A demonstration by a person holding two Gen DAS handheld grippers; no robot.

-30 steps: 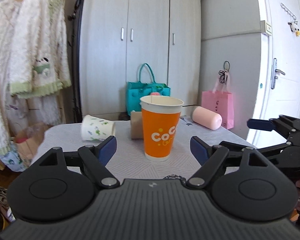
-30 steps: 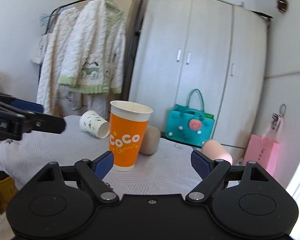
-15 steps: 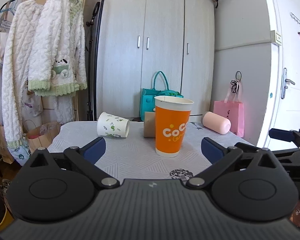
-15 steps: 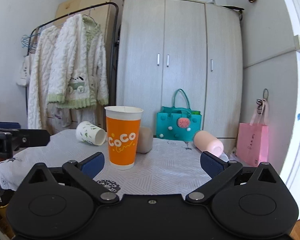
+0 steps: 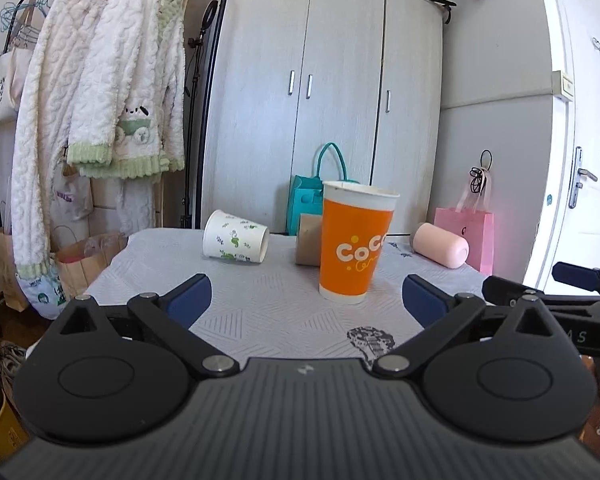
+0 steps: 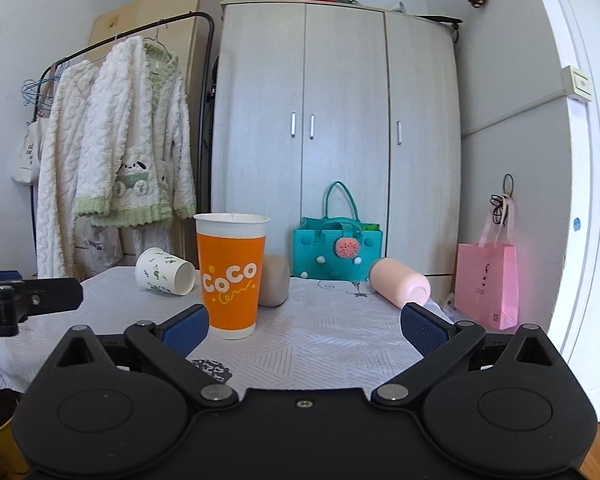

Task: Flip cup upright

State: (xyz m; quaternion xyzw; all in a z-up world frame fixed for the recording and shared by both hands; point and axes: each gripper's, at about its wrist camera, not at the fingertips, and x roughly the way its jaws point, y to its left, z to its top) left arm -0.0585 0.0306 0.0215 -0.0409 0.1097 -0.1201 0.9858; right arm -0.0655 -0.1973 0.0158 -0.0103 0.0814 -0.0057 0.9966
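Note:
An orange "CoCo" paper cup (image 5: 354, 242) stands upright on the white-clothed table (image 5: 260, 304); it also shows in the right wrist view (image 6: 231, 276). A white cup with green print (image 5: 236, 237) lies on its side at the back left, also seen from the right (image 6: 165, 271). A brown cup (image 6: 274, 286) lies behind the orange one. A pink cup (image 6: 400, 283) lies at the right. My left gripper (image 5: 306, 300) and right gripper (image 6: 305, 322) are both open, empty, held back near the table's front edge.
A teal bag (image 6: 336, 254) and a pink gift bag (image 6: 488, 286) stand behind the table by the grey wardrobe (image 6: 340, 140). A rack with fluffy robes (image 5: 100, 120) is at the left. A white door (image 5: 580, 160) is at the right.
Both grippers have drawn back from the upright orange cup and opened wider. The cups have not moved.

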